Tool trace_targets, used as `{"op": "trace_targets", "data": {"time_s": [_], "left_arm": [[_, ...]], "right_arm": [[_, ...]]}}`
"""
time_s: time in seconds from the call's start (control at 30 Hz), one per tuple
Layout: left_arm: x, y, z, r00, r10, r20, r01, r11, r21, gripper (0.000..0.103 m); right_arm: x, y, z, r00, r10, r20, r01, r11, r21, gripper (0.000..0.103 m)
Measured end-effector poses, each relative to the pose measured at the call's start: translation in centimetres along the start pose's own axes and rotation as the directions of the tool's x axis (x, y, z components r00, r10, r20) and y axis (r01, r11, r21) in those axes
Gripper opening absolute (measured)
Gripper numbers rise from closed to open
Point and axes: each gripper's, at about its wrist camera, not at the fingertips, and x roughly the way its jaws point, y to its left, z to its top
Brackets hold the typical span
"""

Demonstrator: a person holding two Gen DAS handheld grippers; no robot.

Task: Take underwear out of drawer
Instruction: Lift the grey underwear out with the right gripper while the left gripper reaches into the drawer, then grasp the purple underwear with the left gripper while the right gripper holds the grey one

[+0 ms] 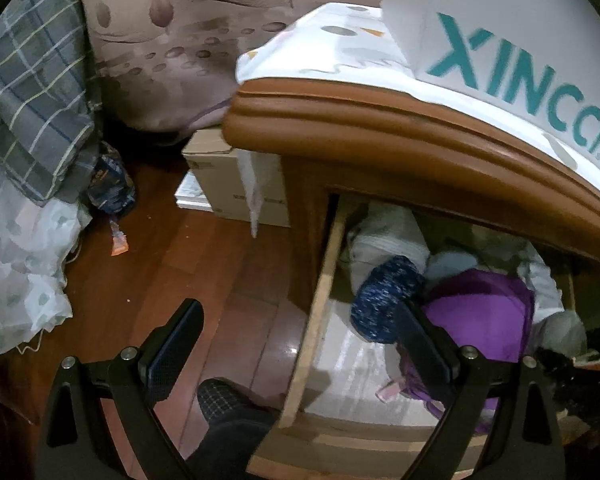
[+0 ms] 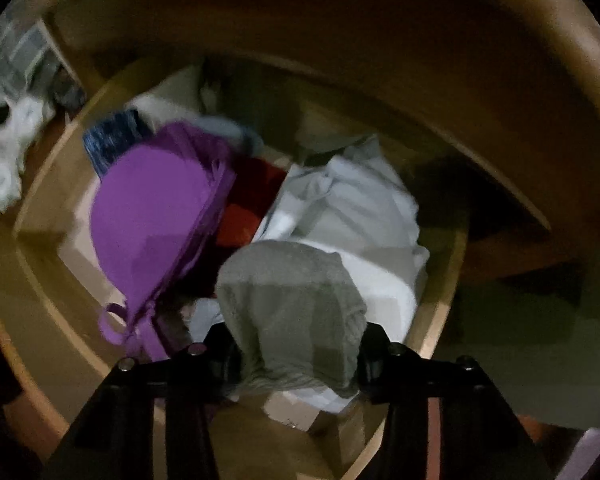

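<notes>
Dark wooden floorboards (image 1: pixel 204 280) fill the left of my left wrist view, with a plaid blanket (image 1: pixel 32 100), a cardboard box (image 1: pixel 236 184) and a brown wooden nightstand (image 1: pixel 380 128) whose top carries a white printed cloth (image 1: pixel 320 52) and a white box lettered in teal (image 1: pixel 512 60). Below that top the drawer (image 1: pixel 312 328) stands pulled out. My left gripper (image 1: pixel 300 344) is spread wide with nothing between its fingers; one finger hangs over the floor, the other over the drawer just in front of a purple bra (image 1: pixel 484 320). A blue speckled roll (image 1: pixel 384 296) lies beside the bra, pale clothes behind it.

Seen from my right wrist, the drawer's pale wooden wall (image 2: pixel 40 264) rings a dim, blurred heap: the purple bra (image 2: pixel 152 216) at the left, something red (image 2: pixel 244 208) next to it, white cloth (image 2: pixel 340 200) at the right. My right gripper (image 2: pixel 296 352) pinches a grey piece of underwear (image 2: pixel 288 304), bunched between both fingers, above the drawer's front part and over the white cloth.
</notes>
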Motion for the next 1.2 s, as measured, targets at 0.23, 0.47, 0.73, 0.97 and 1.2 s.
{"op": "trace_targets", "data": {"time_s": [0.23, 0.47, 0.73, 0.97, 1.2], "left_arm": [[0.3, -3.2, -0.9, 0.987, -0.146, -0.06, 0.149, 0.988, 0.049, 0.099], [0.3, -7.9, -2.0, 0.97, -0.217, -0.108, 0.232, 0.958, 0.166, 0.1], [0.9, -12.6, -2.7, 0.961, -0.209, -0.18, 0.246, 0.945, 0.215, 0.103], [1.8, -18.0, -2.6, 0.985, -0.071, -0.16, 0.123, 0.933, 0.338, 0.103], [5.3, -20.0, -2.2, 0.977, 0.108, -0.184, -0.024, 0.912, 0.409, 0.103]], "right_arm": [[-3.7, -2.1, -2.6, 0.987, 0.102, 0.12, -0.116, 0.987, 0.113, 0.045], [-5.3, -5.6, -3.5, 0.96, 0.122, 0.251, -0.183, 0.954, 0.237, 0.045], [-8.3, -8.4, -5.3, 0.927, 0.096, 0.362, -0.218, 0.924, 0.314, 0.045], [-9.4, -10.6, -5.9, 0.911, 0.072, 0.405, -0.234, 0.9, 0.367, 0.045], [-9.5, -11.8, -6.4, 0.906, 0.061, 0.418, -0.241, 0.888, 0.392, 0.045]]}}
